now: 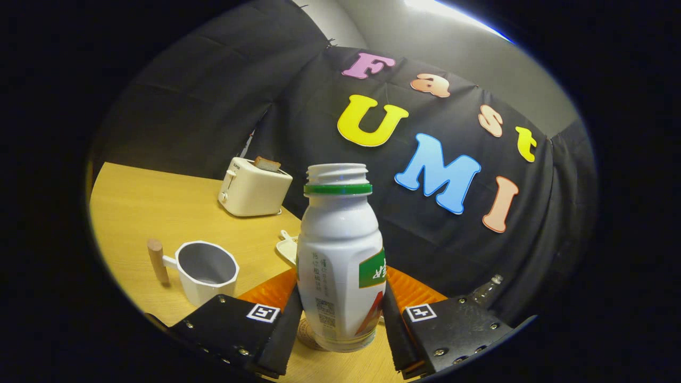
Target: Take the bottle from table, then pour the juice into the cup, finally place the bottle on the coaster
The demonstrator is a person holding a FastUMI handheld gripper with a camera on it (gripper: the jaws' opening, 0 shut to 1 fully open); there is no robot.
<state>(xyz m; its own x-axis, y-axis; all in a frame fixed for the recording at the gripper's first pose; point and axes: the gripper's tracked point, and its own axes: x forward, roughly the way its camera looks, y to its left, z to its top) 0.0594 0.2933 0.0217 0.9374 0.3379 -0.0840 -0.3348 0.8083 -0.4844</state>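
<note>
A wooden worktop (159,207) ran before the dark booth cloth, a toaster (254,187) at upper left. The fingers (340,324) clamped the uncapped bottle (340,255) at lower centre, its base low over a round coaster (311,336) — likely the placing step, though juice level was unreadable; next, settle and release. The cup (208,270) stood lower left.

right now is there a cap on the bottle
No, the bottle between the tongs has its threaded neck bare and open above the green ring.
</note>
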